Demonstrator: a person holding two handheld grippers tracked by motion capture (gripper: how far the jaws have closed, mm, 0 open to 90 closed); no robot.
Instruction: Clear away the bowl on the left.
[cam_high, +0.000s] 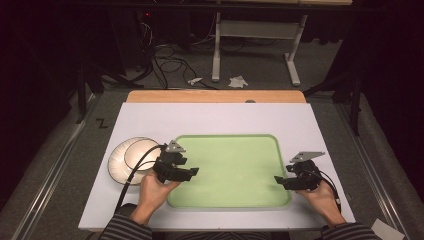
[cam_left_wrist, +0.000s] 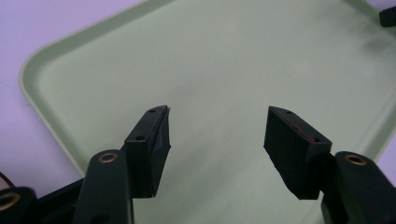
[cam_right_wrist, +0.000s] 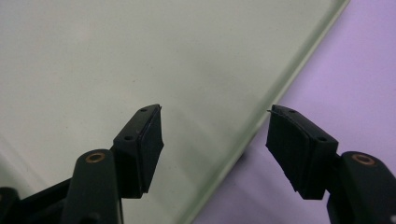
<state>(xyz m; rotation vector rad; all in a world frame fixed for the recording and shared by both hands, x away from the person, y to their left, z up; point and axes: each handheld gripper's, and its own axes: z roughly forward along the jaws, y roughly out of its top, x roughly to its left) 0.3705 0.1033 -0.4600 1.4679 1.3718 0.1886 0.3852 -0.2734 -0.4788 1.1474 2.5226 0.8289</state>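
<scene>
A pale green tray (cam_high: 227, 140) lies in the middle of the white table top, with nothing on it. My left gripper (cam_high: 194, 171) hovers over the tray's left edge and points right; in the left gripper view its jaws stand wide apart and open (cam_left_wrist: 217, 114) over the bare tray (cam_left_wrist: 224, 51). My right gripper (cam_high: 278, 180) is at the tray's right edge and points left. It is open too (cam_right_wrist: 215, 112), and the tray rim (cam_right_wrist: 261, 116) runs between its jaws. Two stacked white plates (cam_high: 131, 156) sit to the left of the tray.
The white table top (cam_high: 210, 117) has bare room behind the tray, with a wooden strip (cam_high: 215, 96) along its far edge. Beyond it are a grey floor, cables and a white desk frame (cam_high: 255, 45). A cable trails from the left gripper across the plates.
</scene>
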